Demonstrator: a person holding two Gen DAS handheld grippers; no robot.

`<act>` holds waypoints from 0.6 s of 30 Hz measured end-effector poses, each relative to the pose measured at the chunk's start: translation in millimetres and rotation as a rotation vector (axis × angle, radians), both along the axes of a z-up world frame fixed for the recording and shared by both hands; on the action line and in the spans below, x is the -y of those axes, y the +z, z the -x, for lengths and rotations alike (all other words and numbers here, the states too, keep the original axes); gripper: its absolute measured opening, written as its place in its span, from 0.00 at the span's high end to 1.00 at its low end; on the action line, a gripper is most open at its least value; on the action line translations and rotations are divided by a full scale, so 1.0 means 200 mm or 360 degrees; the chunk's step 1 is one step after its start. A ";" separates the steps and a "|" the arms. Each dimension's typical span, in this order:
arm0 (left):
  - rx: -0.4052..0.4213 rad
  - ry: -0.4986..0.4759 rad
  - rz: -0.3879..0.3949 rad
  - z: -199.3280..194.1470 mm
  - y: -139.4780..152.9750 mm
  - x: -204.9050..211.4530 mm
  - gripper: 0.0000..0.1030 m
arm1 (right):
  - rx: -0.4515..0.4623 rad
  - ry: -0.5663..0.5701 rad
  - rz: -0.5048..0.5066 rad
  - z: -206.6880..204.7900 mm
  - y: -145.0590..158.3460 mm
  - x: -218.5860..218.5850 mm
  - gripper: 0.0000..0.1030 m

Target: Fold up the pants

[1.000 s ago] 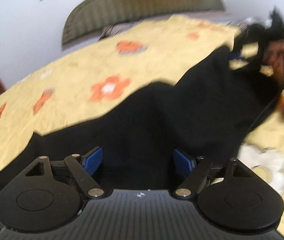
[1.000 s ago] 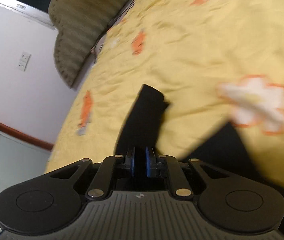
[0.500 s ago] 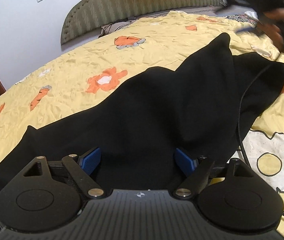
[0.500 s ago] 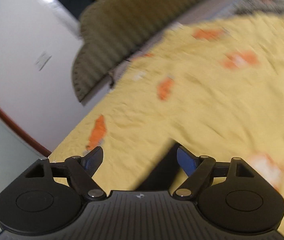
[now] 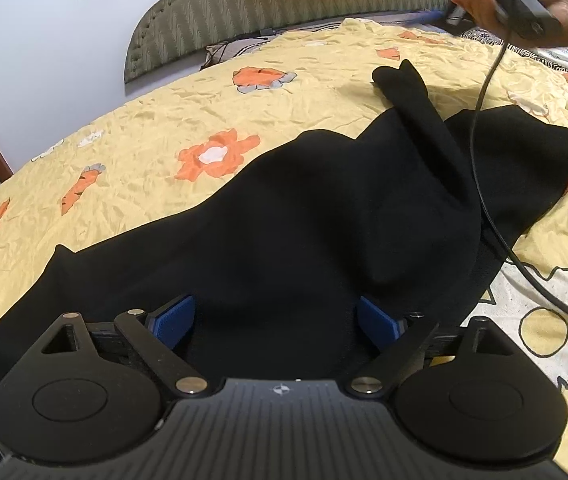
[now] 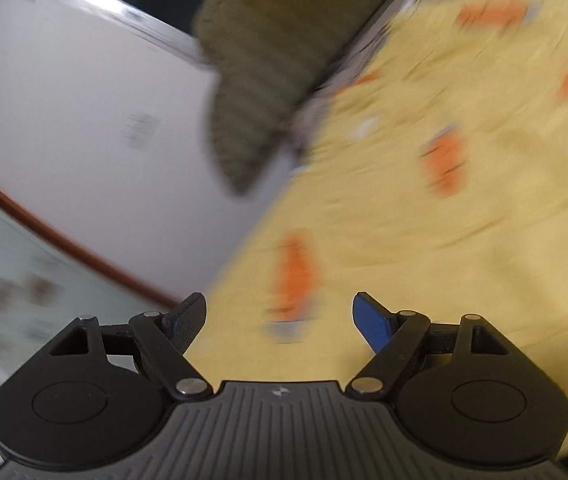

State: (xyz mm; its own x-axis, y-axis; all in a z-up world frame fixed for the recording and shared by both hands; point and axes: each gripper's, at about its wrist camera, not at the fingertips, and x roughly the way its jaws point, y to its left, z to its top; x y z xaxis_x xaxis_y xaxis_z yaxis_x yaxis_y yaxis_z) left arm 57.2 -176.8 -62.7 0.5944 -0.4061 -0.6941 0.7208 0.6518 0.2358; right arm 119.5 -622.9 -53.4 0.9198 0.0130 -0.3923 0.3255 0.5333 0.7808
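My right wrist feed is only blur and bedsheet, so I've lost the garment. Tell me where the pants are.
Observer: The black pants lie spread on the yellow sheet, right below the left tool.
Operator: Report that tool's jaws.
Observer: They are opening. Cloth lies between the pads, but they are not pinching it.
Operator: Name anything crossing the pants.
Observer: A black cable hangs from the raised right hand and trails over them.

Wide bare stretches of the yellow flower-print bedsheet lie left of the crumpled black pants. A thin black cable crosses the pants' right side. The padded olive headboard closes the far edge.
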 end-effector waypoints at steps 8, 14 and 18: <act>0.0030 -0.0014 -0.0003 0.00 -0.01 0.00 0.07 | -0.0140 0.0170 0.0161 0.12 -0.22 -0.12 0.33; 0.0035 -0.0011 -0.0008 0.00 0.00 0.00 0.07 | -0.0207 0.0185 0.0104 -0.07 -0.25 -0.13 0.34; 0.0041 -0.0023 -0.0005 0.00 -0.01 0.00 0.06 | -0.0274 0.0158 0.0092 -0.09 -0.31 -0.13 0.34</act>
State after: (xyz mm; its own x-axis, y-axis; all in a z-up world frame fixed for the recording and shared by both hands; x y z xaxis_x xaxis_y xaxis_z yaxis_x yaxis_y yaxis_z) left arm 56.9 -176.3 -64.0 0.6059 -0.4128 -0.6800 0.7239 0.6407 0.2561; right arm 137.4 -596.5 -115.9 0.8344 0.0731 -0.5462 0.3950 0.6118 0.6853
